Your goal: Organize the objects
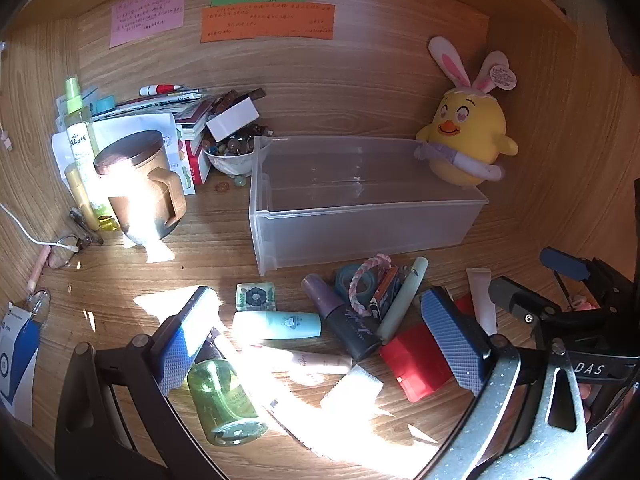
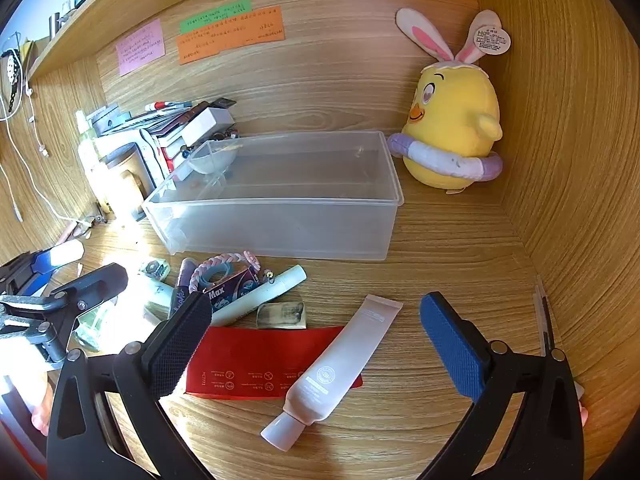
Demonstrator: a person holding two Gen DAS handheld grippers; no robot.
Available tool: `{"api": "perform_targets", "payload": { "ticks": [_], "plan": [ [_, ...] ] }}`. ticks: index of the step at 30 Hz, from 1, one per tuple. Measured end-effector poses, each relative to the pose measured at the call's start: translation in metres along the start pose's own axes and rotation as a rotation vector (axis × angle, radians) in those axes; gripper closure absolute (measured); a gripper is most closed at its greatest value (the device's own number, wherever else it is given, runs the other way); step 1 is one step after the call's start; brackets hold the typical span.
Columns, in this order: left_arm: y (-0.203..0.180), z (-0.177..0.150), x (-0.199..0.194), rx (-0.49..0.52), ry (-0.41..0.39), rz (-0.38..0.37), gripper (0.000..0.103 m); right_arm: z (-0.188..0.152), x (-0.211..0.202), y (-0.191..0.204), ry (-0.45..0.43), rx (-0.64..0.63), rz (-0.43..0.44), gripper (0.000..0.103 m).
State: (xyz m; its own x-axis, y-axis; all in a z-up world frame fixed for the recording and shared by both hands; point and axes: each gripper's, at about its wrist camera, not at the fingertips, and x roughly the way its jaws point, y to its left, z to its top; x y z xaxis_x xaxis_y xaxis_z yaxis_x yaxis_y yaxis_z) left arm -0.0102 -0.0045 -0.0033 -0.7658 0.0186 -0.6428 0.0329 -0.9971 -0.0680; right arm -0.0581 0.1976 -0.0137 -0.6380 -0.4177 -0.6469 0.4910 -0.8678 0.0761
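Readable text
You can read "DAS" on the gripper (image 1: 588,368) at the right, and "Max" on the small box (image 2: 234,290) near the bin; the wall notes (image 2: 230,34) are illegible.

Desk tally
One clear plastic bin (image 2: 280,224), one plush chick (image 2: 452,128), three paper notes (image 1: 266,20), one lidded mug (image 1: 140,184), one pink tube (image 2: 340,364).

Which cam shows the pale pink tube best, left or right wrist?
Right wrist. The pale pink tube lies whole and unobstructed between the open right gripper fingers, cap toward the camera, partly over the red packet. The left wrist view shows only its crimped end and part of its body, behind gripper parts.
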Motion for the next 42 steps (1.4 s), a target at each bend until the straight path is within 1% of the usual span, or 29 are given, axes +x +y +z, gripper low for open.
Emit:
{"api": "perform_targets", "payload": {
  "ticks": [13, 33, 42],
  "plan": [
    [-0.0013, 0.0007, -0.0018, 0.005, -0.003, 0.004, 0.000, -0.0002, 0.0024, 0.0030, 0.002, -0.022, -0.009, 0.000],
    [-0.0059, -0.0006, -0.0057, 0.025, -0.015, 0.005, 0.000, -0.0003, 0.0037, 0.0035, 0.005, -0.021, -0.017, 0.000],
    [-0.0024, -0.0027, -0.0063, 0.016, -0.014, 0.006, 0.000, -0.0008, 0.0038, 0.0064, 0.004, -0.042, -0.033, 0.000]
  ]
}}
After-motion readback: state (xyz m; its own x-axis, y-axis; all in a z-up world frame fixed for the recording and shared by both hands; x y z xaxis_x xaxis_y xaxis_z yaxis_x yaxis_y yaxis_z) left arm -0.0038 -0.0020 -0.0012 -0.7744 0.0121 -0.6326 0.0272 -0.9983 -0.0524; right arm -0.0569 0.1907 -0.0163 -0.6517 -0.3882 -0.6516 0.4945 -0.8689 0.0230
